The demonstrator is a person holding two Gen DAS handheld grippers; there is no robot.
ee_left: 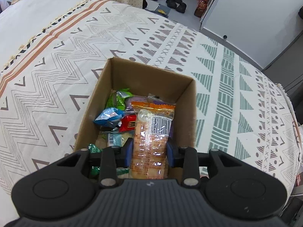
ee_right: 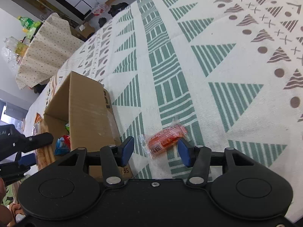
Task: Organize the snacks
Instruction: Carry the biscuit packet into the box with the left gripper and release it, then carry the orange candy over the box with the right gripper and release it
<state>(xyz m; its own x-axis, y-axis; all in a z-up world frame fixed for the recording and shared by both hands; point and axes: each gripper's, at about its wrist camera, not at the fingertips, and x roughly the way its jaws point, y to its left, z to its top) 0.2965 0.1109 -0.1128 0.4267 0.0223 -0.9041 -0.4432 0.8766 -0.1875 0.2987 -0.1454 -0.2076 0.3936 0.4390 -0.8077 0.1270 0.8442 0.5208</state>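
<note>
Between the blue pads of the left claw (ee_left: 149, 151) sits a long clear packet of crackers (ee_left: 151, 132) with an orange top edge, and both pads press its sides, so this claw is clamped on it. Straight ahead of and below that claw stands an open cardboard box (ee_left: 144, 75) on a patterned cloth (ee_left: 56, 71). The packet's far end reaches over the snacks inside the box: a green packet (ee_left: 118, 100) farthest ahead to the left, a blue packet (ee_left: 108, 118) nearer on the left, and a red packet (ee_left: 128, 123) just beside the crackers. A purple wrapper (ee_left: 132, 101) lies ahead, partly hidden under the packet's top edge.

The right claw (ee_right: 156, 150) has its 2 blue pads apart. Just ahead of them, closer to the right pad, a small orange snack (ee_right: 164, 141) in clear wrap lies flat on the cloth; neither pad presses on it. To the left of this claw stands the same box, seen from outside, and farther left the left claw shows with the crackers in it. Whether the orange snack brushes the right pad cannot be told.
</note>
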